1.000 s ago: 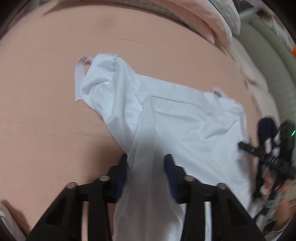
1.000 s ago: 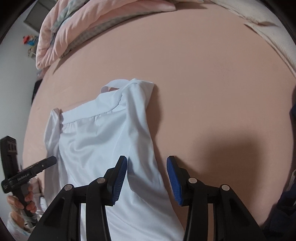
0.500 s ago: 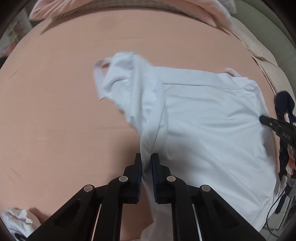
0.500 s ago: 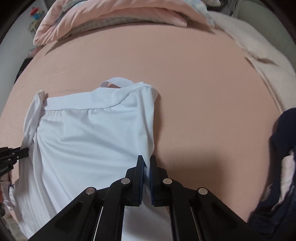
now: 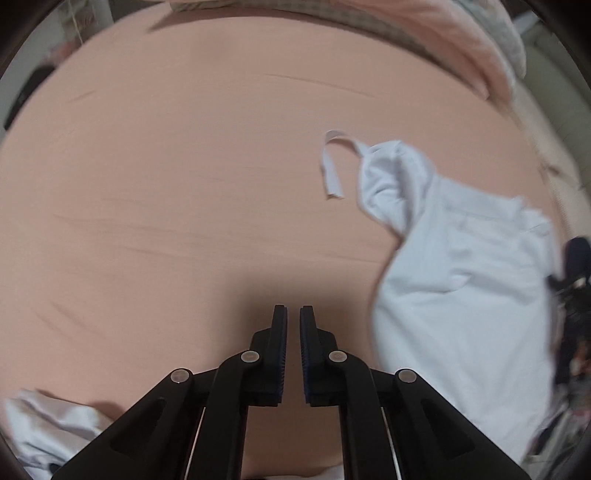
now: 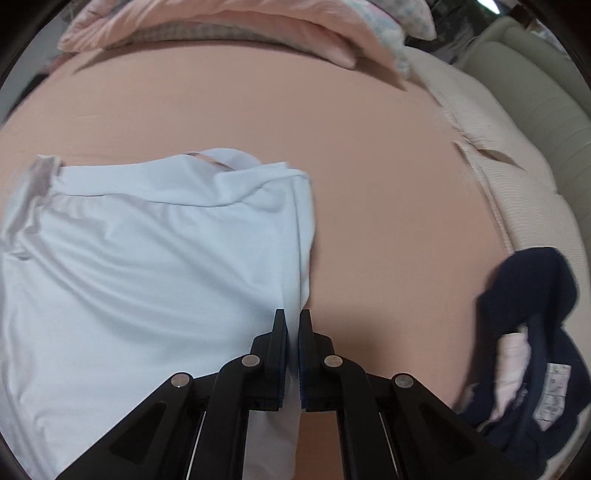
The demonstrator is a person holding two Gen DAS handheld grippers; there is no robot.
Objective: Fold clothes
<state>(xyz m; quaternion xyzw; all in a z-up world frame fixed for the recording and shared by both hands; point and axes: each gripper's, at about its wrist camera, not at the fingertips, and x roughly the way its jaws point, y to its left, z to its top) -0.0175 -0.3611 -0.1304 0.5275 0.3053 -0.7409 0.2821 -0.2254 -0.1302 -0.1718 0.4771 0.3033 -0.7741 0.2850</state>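
Note:
A white strappy garment [image 6: 147,258] lies spread on the pink bed sheet [image 6: 369,166]. My right gripper [image 6: 291,317] is shut on the garment's right edge, with white fabric pinched between its blue pads. In the left wrist view the same garment [image 5: 461,277] lies to the right, one strap [image 5: 332,166] looped loose on the sheet [image 5: 184,184]. My left gripper [image 5: 291,314] is shut and empty over bare sheet, apart from the garment.
A dark navy garment [image 6: 528,332] lies at the right near the bed's edge. Pink bedding [image 6: 240,22] is piled at the far side. More white cloth [image 5: 48,432] lies at the lower left in the left wrist view.
My left gripper let go of the garment's left edge and swung left over bare sheet, jaws shut. My right gripper stays shut on the right edge and the garment has shifted.

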